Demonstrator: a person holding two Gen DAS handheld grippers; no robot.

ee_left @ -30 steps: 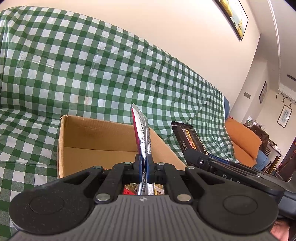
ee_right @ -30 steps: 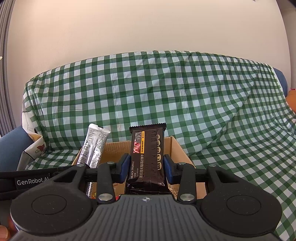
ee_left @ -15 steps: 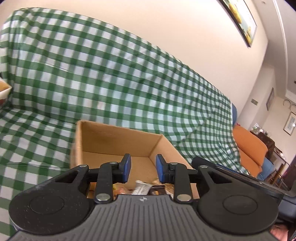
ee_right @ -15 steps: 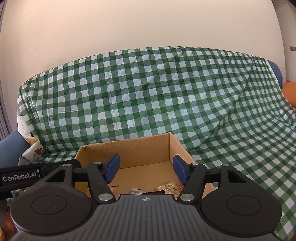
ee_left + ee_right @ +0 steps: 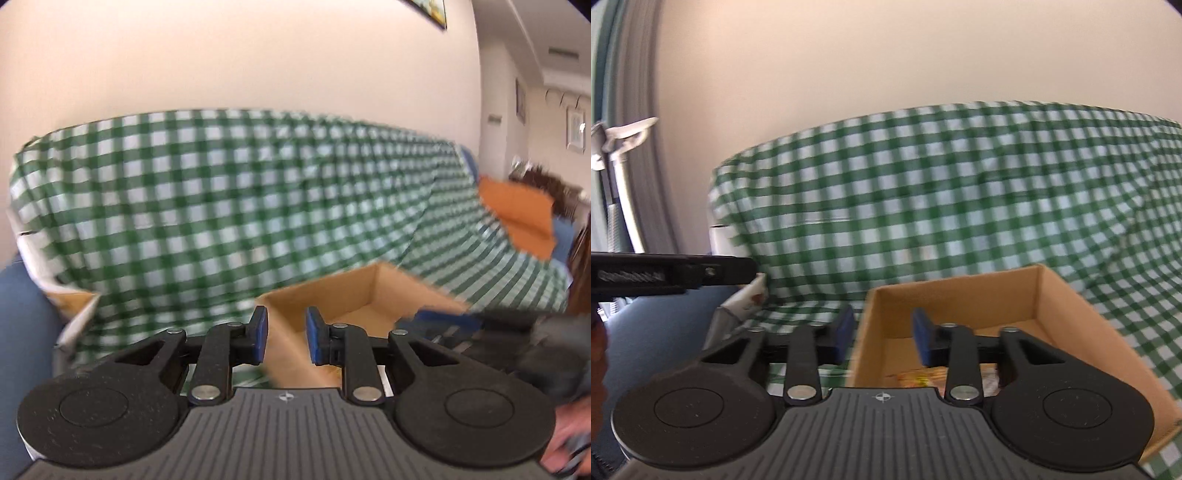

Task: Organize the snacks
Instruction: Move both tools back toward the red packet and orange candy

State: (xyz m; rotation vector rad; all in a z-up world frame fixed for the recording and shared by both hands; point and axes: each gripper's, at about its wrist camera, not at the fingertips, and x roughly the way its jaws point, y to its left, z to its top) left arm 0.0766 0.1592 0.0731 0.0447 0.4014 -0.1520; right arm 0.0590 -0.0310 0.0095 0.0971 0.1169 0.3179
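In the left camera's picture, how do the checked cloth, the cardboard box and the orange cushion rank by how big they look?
Largest to smallest, as they appear:
1. Checked cloth, filling most of the view.
2. Cardboard box, partly hidden behind the hand-held gripper.
3. Orange cushion.
The box is nearer the camera than the cushion, so their true sizes stay unsure.

Green-and-white checked cloth (image 5: 960, 192); brown cardboard box (image 5: 1071, 317); orange cushion (image 5: 517, 218)

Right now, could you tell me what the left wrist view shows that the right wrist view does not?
Only the left wrist view shows the orange cushion and framed pictures on the far wall. Only the right wrist view shows snack wrappers in the box and a grey curtain. Both show the cardboard box on the green checked cloth, with nothing held in either gripper.
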